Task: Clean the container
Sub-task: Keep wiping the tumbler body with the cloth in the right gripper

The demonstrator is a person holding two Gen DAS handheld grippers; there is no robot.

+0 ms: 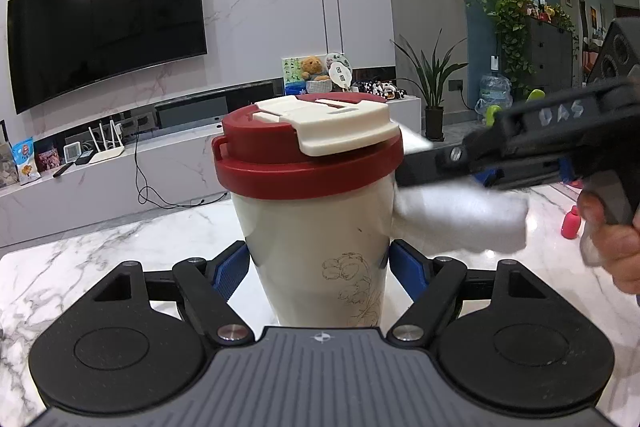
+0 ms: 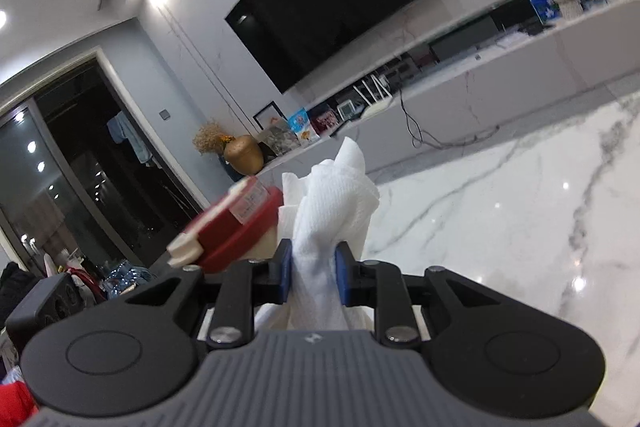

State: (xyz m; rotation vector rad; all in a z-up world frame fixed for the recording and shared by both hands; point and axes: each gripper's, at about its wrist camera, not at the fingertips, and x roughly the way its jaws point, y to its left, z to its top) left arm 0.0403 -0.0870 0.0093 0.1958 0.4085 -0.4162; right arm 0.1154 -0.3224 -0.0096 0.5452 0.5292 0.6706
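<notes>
A cream tumbler [image 1: 316, 239] with a dark red lid [image 1: 308, 167] and a white flip cap stands upright on the marble table [image 1: 100, 259]. My left gripper [image 1: 320, 267] is shut on the tumbler's body, a blue pad pressed on each side. From the right comes my right gripper [image 1: 412, 173], shut on a crumpled white paper towel [image 1: 460, 219] that touches the tumbler's right side just under the lid. In the right wrist view the right gripper [image 2: 314, 267] pinches the towel [image 2: 336, 195], and the red lid [image 2: 240, 223] sits close to its left.
A hand [image 1: 616, 247] holds the right gripper's handle. A small pink bottle [image 1: 571, 223] stands on the table at the far right. Behind the table are a low TV cabinet [image 1: 168, 163] and a wall-mounted TV [image 1: 104, 23]. Marble surface [image 2: 500, 227] stretches to the right.
</notes>
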